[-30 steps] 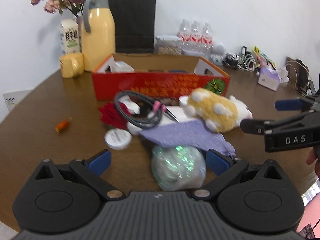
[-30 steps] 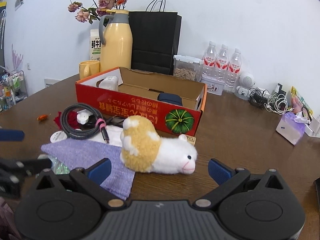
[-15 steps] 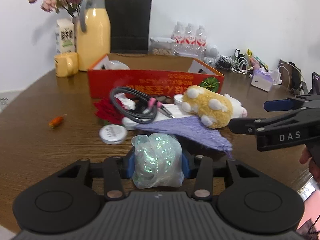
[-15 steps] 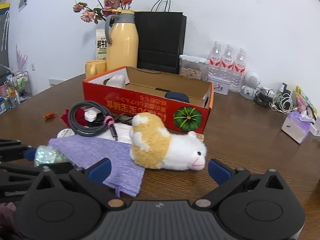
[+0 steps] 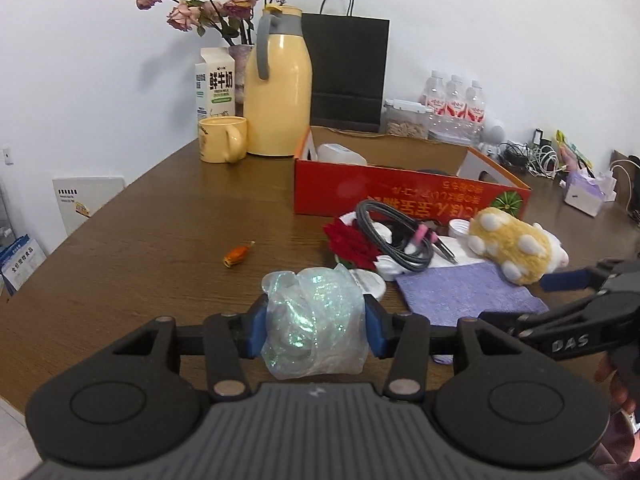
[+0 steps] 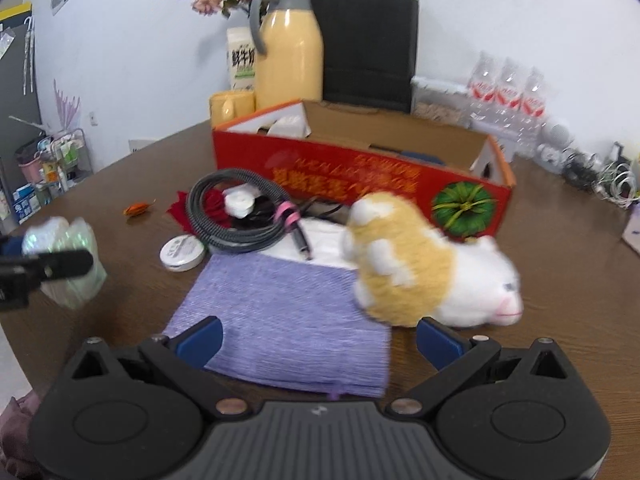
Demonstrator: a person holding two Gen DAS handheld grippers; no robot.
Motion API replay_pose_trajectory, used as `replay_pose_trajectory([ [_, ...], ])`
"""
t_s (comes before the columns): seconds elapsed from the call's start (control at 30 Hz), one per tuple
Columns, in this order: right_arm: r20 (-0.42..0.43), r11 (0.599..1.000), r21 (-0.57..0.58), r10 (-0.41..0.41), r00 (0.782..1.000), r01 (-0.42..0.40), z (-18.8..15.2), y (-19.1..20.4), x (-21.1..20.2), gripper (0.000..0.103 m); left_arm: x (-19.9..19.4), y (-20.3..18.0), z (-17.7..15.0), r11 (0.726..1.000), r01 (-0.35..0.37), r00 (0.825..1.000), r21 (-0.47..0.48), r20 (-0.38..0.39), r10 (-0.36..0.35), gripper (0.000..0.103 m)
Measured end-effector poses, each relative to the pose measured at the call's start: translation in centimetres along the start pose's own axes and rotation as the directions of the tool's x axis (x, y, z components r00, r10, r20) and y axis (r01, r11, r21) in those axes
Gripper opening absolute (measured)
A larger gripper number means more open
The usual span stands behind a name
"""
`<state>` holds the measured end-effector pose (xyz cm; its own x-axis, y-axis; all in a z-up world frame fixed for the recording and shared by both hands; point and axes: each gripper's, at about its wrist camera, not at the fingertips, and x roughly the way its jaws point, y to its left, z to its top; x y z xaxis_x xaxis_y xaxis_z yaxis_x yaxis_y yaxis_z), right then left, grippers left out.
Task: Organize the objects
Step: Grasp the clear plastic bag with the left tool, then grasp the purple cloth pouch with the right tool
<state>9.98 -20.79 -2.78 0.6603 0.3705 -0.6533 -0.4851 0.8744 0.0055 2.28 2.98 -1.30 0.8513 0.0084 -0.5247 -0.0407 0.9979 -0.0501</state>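
Crinkled plastic bundle (image 5: 314, 322), clear with a greenish, glittery sheen, sits squeezed between the blue pads of the left gripper (image 5: 314, 326), held just above the brown table (image 5: 140, 248) near its front edge. The jaws are easing open a touch, though the pads press on the bundle from both sides. It bulges above and below the pads, wrinkled all over.

Just beyond it lies a white round tin (image 5: 370, 284), and beside that a purple cloth (image 6: 288, 312) spread flat. The right gripper (image 6: 318, 340) hangs over the near end of that cloth with its fingers wide apart and nothing between them. A yellow and white plush toy (image 6: 424, 272) lies on the cloth's far right corner. A coiled grey cable (image 6: 236, 216) rests behind the cloth, over a red fabric flower (image 5: 352, 244). Farther back stands an open red cardboard box (image 5: 400, 194), with a yellow thermos (image 5: 280, 88) and mug (image 5: 222, 138) towards the table's far edge. A small orange sweet (image 5: 238, 255) lies alone, well apart.
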Motion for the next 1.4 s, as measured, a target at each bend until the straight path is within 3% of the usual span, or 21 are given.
replay_pose_trajectory([
  [0.13, -0.040, 1.000, 0.007, 0.007, 0.999, -0.007, -0.1, 0.8, 1.7, 0.103, 0.3, 0.7, 0.1, 1.000, 0.011, 1.000, -0.003, -0.003, -0.011, 0.049],
  [0.47, -0.004, 1.000, 0.005, -0.001, 1.000, 0.001, -0.5, 1.2, 1.9, 0.102, 1.0, 1.6, 0.0, 0.999, 0.037, 0.999, -0.026, 0.002, -0.037, 0.049],
  [0.77, 0.035, 1.000, -0.017, 0.016, 0.999, -0.015, -1.1, 2.0, 0.7, 0.076, 0.7, 1.8, -0.1, 0.998, 0.041, 0.999, -0.038, 0.006, -0.041, 0.049],
  [0.9, 0.047, 0.999, -0.031, 0.037, 0.998, -0.036, -1.3, 2.6, -0.1, 0.038, 0.2, 1.7, -0.2, 0.998, 0.039, 0.999, -0.039, 0.016, -0.039, 0.049],
  [1.03, 0.047, 0.997, -0.045, 0.063, 0.997, -0.061, -1.5, 2.6, -0.5, 0.024, -0.5, 1.5, -0.1, 0.999, 0.042, 0.999, -0.031, 0.030, -0.042, 0.049],
  [1.13, 0.046, 0.996, -0.035, 0.088, 0.995, -0.086, -1.5, 2.5, -1.0, 0.016, -0.9, 1.4, 0.2, 0.999, 0.043, 0.998, -0.024, 0.046, -0.042, 0.049],
  [1.4, 0.099, 0.991, -0.036, 0.130, 0.987, -0.127, -0.8, 2.7, -2.9, 0.014, -1.6, 0.9, 1.9, 0.998, 0.054, 0.995, -0.015, 0.086, -0.053, 0.049],
])
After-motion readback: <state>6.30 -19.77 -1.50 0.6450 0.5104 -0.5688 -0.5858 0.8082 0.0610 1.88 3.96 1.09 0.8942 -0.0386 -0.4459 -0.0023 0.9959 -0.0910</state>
